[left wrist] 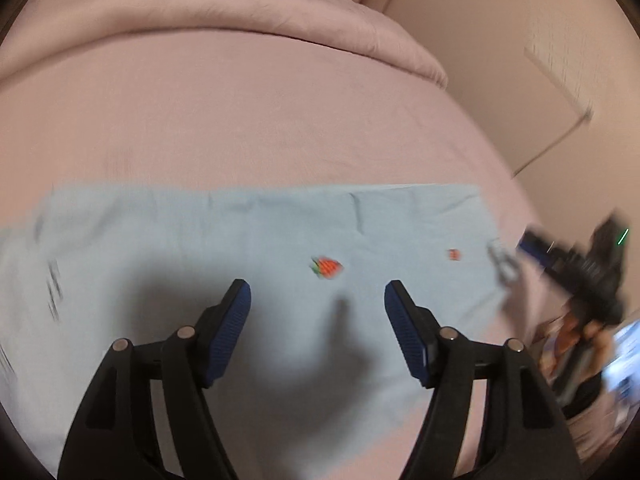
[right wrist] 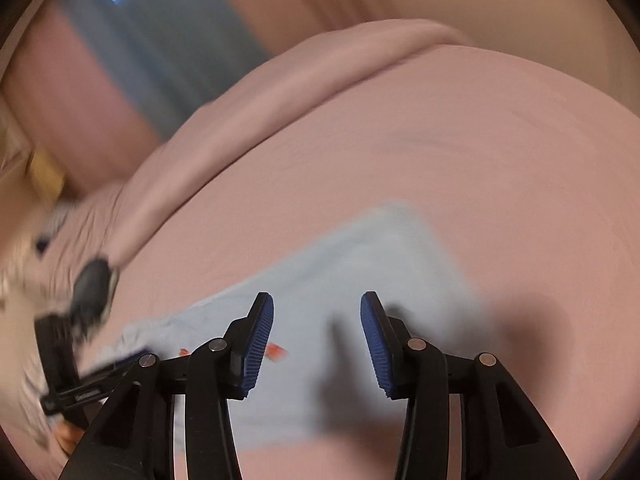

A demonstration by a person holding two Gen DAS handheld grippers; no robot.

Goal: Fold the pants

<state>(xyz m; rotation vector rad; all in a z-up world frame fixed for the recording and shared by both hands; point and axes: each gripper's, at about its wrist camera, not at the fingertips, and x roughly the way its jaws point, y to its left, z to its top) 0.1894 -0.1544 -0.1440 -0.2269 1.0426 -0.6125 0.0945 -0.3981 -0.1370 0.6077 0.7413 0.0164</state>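
On the pink bedsheet (left wrist: 248,128), light blue pants (left wrist: 248,232) with a small red print (left wrist: 327,268) are lying flat, folded into a band. Both the left gripper (left wrist: 318,308) and the right gripper (right wrist: 317,320) are hovering above them, jaws gaping, gripping nothing.

Motion-blurred right gripper (left wrist: 576,276); pants (left wrist: 240,248) cut off at left edge.

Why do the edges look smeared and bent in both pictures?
Left wrist view: the other gripper at right is motion-blurred, and the light blue pants carry dark shadows. Right wrist view: everything beyond the jaws smears; the pink bedsheet bulges from fisheye distortion.
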